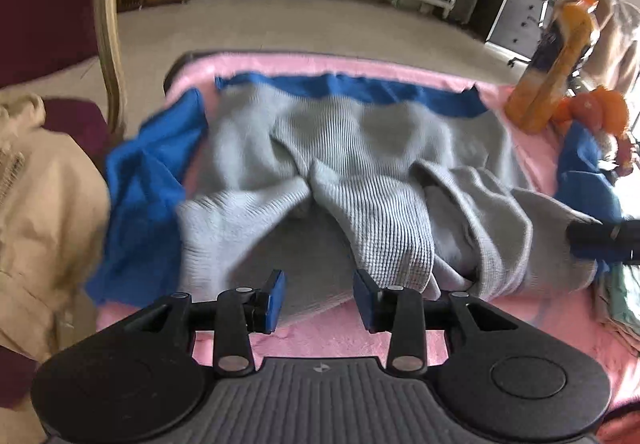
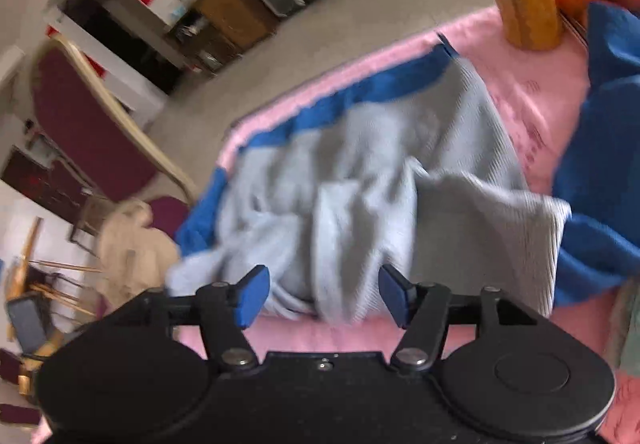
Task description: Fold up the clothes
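Left gripper (image 1: 320, 296): low over near edge of grey sweater (image 1: 352, 179), jaws wide, empty. Right gripper (image 2: 323, 294): same, tilted. Sweater crumpled on blue garment (image 1: 148, 183), pink blanket (image 1: 340, 336); long axis unclear.

We count one grey knit sweater (image 1: 360, 163) crumpled on the pink blanket (image 1: 340, 336). Blue cloth shows under and beside the sweater, at its left (image 1: 148, 195), along its far edge and at its right (image 2: 600, 147); with the blur we cannot tell whether that is one garment or two. Beyond the sweater's right corner stands one yellow-orange upright object (image 1: 548, 71), with perhaps two orange round things (image 1: 596, 107) beside it. Left of the sweater: one beige garment (image 1: 44, 211) and one maroon chair (image 2: 88, 123).
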A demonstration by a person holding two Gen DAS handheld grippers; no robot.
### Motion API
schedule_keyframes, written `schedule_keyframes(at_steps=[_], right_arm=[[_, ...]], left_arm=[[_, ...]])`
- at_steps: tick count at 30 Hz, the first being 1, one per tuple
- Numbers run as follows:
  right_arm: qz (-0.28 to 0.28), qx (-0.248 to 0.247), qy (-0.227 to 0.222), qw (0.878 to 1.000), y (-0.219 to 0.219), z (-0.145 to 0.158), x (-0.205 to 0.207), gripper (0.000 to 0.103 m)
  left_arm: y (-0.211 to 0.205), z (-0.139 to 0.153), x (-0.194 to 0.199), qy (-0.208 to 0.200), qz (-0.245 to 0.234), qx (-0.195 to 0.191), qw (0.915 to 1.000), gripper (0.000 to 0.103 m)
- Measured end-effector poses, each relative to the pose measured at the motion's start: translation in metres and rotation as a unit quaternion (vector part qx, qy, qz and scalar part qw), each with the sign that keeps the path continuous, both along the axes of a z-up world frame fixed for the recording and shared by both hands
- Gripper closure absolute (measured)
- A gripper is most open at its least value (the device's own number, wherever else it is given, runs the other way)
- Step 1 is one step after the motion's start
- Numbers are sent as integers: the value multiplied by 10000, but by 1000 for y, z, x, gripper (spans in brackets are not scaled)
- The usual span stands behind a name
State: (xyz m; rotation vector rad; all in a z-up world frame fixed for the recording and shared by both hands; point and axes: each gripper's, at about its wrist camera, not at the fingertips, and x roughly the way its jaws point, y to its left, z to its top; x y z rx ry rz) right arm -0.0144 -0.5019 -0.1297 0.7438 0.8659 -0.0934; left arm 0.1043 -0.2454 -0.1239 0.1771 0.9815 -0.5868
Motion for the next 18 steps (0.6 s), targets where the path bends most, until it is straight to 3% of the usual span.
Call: schedule_keyframes(at_steps=[7, 9, 10, 11, 12, 13, 15, 18], right_arm=[[-151, -160, 220, 9995, 4, -48, 17, 45], [-86, -225, 201, 9995, 8, -54, 19, 46], [-49, -273, 172, 9995, 10, -56, 19, 50], [-13, -321, 143, 9994, 13, -57, 19, 59], [23, -369, 114, 9993, 15, -59, 19, 81], [58, -426, 86, 9990, 18, -59, 19, 86], [105, -590, 38, 9982, 25, -49, 14, 90], [31, -360, -95, 9993, 30, -27, -7, 92]], left_arm=[[-28, -31, 19, 61, 124, -61, 9999, 68], [-34, -40, 26, 227, 141, -92, 9996, 77], [-37, -42, 26, 275, 31, -82, 9996, 90], [-39, -44, 26, 322, -86, -71, 9994, 95], [-40, -41, 21, 255, -123, -50, 9996, 99], [-40, -38, 17, 183, -154, -28, 9997, 103], [-36, -30, 8, 74, -206, -33, 9998, 103], [-22, -8, -10, -87, -315, -144, 9994, 103]])
